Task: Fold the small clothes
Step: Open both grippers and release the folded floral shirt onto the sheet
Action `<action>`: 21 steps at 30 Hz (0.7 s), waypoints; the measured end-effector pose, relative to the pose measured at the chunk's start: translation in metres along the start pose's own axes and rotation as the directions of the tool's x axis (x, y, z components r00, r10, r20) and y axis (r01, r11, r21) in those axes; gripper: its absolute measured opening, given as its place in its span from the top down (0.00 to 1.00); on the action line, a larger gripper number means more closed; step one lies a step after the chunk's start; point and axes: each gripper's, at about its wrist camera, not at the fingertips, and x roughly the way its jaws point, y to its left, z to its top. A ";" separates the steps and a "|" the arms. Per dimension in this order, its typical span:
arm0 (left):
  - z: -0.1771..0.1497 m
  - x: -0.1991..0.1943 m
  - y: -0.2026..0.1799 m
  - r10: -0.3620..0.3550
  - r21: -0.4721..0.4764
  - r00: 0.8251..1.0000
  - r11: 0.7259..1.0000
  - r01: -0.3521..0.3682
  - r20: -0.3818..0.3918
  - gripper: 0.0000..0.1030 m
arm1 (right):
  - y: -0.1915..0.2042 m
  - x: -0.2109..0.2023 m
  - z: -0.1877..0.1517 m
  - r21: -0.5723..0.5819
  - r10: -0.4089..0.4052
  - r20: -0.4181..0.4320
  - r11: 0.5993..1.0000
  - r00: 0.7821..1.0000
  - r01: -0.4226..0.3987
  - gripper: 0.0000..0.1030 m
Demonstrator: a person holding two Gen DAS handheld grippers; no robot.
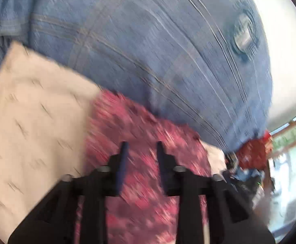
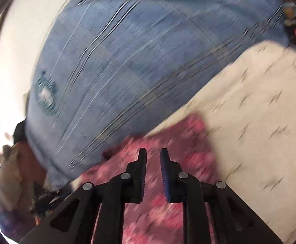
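A pink-red patterned small garment lies flat under my left gripper, which is open and empty just above it. The same garment lies under my right gripper, whose fingers stand a little apart with nothing between them. A cream cloth with small dark marks lies beside the garment; it also shows in the right wrist view. Both views are motion-blurred.
A blue plaid bed cover with a round emblem spreads beyond the garment, also seen in the right wrist view. A heap of red and dark clothes lies at the right. A white wall stands behind.
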 end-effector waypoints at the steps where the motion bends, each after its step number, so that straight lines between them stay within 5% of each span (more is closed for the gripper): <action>1: -0.008 0.010 0.000 0.012 0.007 0.999 1.000 -0.012 -0.035 0.69 | 0.002 0.011 -0.010 -0.015 -0.014 -0.039 1.000 0.999 0.013 0.84; 3: -0.028 0.039 0.006 0.084 0.009 0.986 0.996 -0.084 -0.142 0.70 | 0.002 0.047 -0.028 -0.049 -0.132 -0.156 0.991 0.979 0.126 0.91; 5: -0.038 0.053 0.002 0.150 0.023 0.977 0.989 -0.148 -0.151 0.90 | 0.009 0.044 -0.033 -0.096 -0.166 -0.085 0.983 0.982 0.158 0.93; 9: -0.044 0.004 0.016 0.035 -0.113 0.988 0.992 -0.053 -0.153 0.92 | 0.018 -0.001 -0.039 -0.020 -0.145 -0.057 0.989 0.988 0.144 0.84; 10: -0.047 -0.012 0.016 0.045 -0.095 0.990 0.994 -0.058 -0.136 0.90 | 0.017 -0.019 -0.042 0.004 -0.135 -0.021 0.991 0.991 0.135 0.77; 11: -0.055 -0.032 0.016 0.054 -0.066 0.992 0.996 -0.062 -0.111 0.83 | 0.009 -0.041 -0.050 0.052 -0.138 0.022 0.989 0.990 0.136 0.60; 12: -0.060 -0.048 0.019 0.060 -0.048 0.994 0.997 -0.065 -0.090 0.67 | 0.002 -0.060 -0.053 0.098 -0.154 0.049 0.984 0.987 0.149 0.51; 14: -0.084 -0.070 0.028 0.071 -0.047 0.995 0.996 -0.075 -0.067 0.45 | -0.019 -0.095 -0.079 0.192 -0.184 0.096 0.968 0.978 0.163 0.46; 18: -0.115 -0.056 0.036 -0.014 -0.148 0.995 0.989 -0.002 -0.103 0.44 | -0.047 -0.089 -0.113 0.296 -0.179 0.058 0.943 0.982 0.154 0.46; 21: -0.122 -0.038 0.045 -0.018 -0.229 0.986 0.973 -0.020 -0.165 0.44 | -0.046 -0.086 -0.109 0.285 -0.118 0.120 0.955 0.986 0.079 0.46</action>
